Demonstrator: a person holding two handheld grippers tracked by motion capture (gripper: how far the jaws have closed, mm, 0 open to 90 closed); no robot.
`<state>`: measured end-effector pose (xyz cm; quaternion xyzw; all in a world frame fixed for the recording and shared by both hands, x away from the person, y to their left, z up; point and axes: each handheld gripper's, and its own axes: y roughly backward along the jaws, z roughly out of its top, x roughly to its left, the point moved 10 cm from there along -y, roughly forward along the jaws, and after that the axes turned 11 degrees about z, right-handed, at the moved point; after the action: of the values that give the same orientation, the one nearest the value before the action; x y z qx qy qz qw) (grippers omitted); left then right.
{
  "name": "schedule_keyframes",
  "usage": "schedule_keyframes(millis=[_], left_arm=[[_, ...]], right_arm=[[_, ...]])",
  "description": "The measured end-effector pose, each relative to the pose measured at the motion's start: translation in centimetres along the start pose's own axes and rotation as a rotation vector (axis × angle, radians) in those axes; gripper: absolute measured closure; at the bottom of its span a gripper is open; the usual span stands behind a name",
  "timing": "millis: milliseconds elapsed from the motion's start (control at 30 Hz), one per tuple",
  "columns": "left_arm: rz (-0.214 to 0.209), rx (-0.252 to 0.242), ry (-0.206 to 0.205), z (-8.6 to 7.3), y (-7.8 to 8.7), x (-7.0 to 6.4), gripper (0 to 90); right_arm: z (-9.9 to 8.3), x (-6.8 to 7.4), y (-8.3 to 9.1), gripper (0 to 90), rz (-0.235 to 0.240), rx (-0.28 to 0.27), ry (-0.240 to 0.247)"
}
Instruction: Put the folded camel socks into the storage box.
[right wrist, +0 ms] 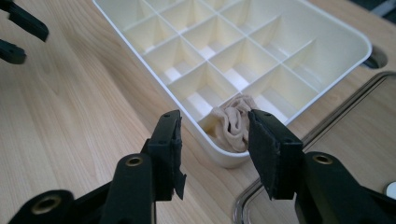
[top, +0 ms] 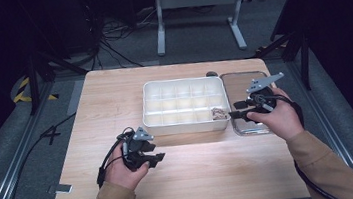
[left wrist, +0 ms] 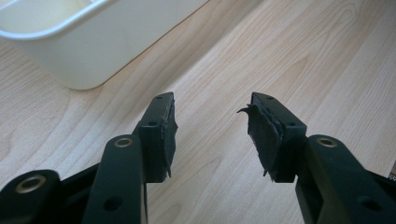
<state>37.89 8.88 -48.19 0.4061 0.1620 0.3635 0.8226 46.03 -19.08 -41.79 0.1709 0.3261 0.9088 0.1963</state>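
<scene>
A white divided organizer box (top: 183, 86) (right wrist: 280, 46) (left wrist: 93, 51) sits mid-table. A crumpled beige cloth item (top: 219, 113) (right wrist: 233, 123) lies in its front right corner compartment. My right gripper (top: 237, 110) (right wrist: 215, 140) hovers just right of that corner, open, with nothing between its jaws; the beige item lies beyond them. My left gripper (top: 157, 158) (left wrist: 210, 133) is held over bare wood in front of the box's front left corner, open and empty.
A clear flat lid or tray (top: 243, 87) (right wrist: 345, 135) lies against the box's right side, under my right hand. The wooden tabletop (top: 114, 101) spreads left of and in front of the box. A small dark round object (top: 211, 74) sits behind the box.
</scene>
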Motion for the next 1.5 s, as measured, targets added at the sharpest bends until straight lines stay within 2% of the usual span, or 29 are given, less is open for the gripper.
schedule_keyframes(millis=[100, 200, 267, 400, 533, 600, 667, 733, 833, 900, 967, 1133, 1500], left_arm=[[-0.007, -0.034, -0.006, 0.1, 0.9, 0.4, 52.1], [0.001, -0.064, 0.003, 0.1, 1.6, 0.9, 52.4], [0.004, -0.063, 0.008, -0.3, 1.8, 1.0, 52.4], [0.018, -0.06, -0.025, -1.0, 2.2, 1.3, 53.1], [0.025, -0.069, -0.005, -1.4, 2.7, 1.9, 53.0], [0.033, -0.058, -0.002, -1.8, 2.8, 2.2, 52.9], [0.027, -0.058, 0.006, -2.0, 2.9, 2.2, 53.0], [0.022, -0.057, 0.016, -2.1, 3.0, 2.1, 53.0], [0.023, -0.063, 0.004, -2.1, 3.1, 2.1, 53.8], [0.02, -0.066, 0.015, -2.1, 3.3, 2.0, 53.8], [0.023, -0.067, 0.019, -2.1, 3.4, 2.1, 53.5], [0.029, -0.056, 0.021, -2.4, 3.3, 2.3, 53.2], [0.007, 0.031, 0.009, -3.6, 1.4, 1.9, 51.5]], right_arm=[[-0.4, 0.8, 1.2, 52.8, 0.0, -0.076, 0.03], [-1.2, 1.3, 1.7, 50.5, 0.001, -0.097, 0.035], [-1.7, 1.4, 1.9, 50.3, 0.001, -0.101, 0.036], [-2.8, 1.7, 2.1, 48.3, 0.007, -0.117, 0.043], [-3.9, 2.0, 1.9, 46.3, 0.003, -0.109, 0.056], [-4.7, 2.3, 1.8, 45.3, -0.003, -0.097, 0.066], [-5.0, 2.6, 2.1, 45.0, -0.021, -0.108, 0.08], [-5.4, 3.1, 2.1, 42.1, -0.014, -0.119, 0.065], [-6.4, 3.7, 1.8, 41.5, -0.018, -0.097, 0.063], [-7.1, 3.9, 1.4, 41.2, -0.023, -0.044, 0.085], [-7.4, 4.1, 1.0, 41.0, -0.027, -0.062, 0.08], [-8.8, 4.5, -0.6, 41.0, -0.024, -0.027, 0.076], [-11.0, 4.9, -3.0, 40.5, 0.01, -0.022, 0.067]])
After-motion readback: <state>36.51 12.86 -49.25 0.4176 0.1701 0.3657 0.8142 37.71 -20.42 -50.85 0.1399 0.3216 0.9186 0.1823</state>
